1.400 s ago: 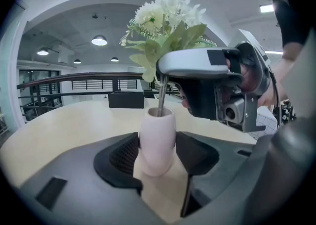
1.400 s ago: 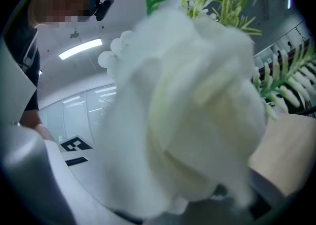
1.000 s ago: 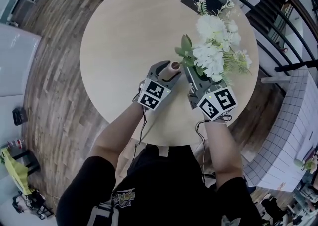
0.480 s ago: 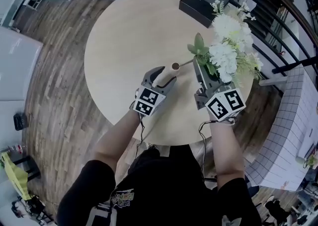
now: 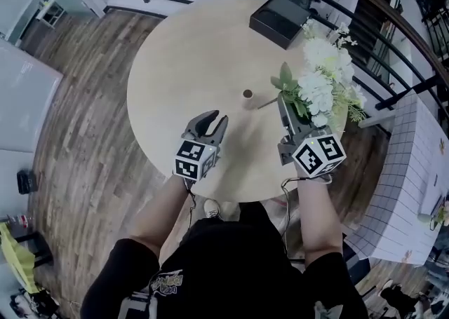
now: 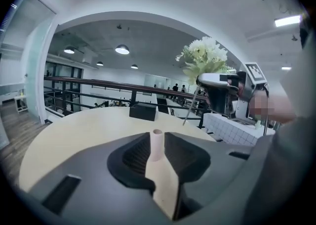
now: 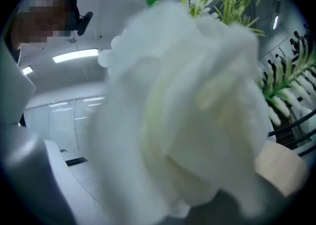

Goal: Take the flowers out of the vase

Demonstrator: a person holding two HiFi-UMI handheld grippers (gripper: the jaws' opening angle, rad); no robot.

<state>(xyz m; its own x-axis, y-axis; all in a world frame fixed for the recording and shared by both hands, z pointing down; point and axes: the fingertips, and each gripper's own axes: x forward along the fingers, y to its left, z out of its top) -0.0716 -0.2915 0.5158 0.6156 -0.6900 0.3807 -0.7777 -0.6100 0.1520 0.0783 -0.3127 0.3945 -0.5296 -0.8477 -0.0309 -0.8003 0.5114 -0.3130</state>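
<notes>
I take this for an open upper floor of an office building: ahead of my left gripper (image 5: 208,123) a round table (image 5: 189,51) meets a black railing (image 6: 98,81), under round ceiling lamps (image 6: 122,49), over wood-plank floor (image 5: 84,100).

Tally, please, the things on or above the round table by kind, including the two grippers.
vase: 1
flower bunch: 1
black box: 1
grippers: 2, the left gripper closing with nothing between its jaws, the right gripper gripping the flower bunch
total: 5

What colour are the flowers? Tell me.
White. The flowers show best in the head view.
</notes>
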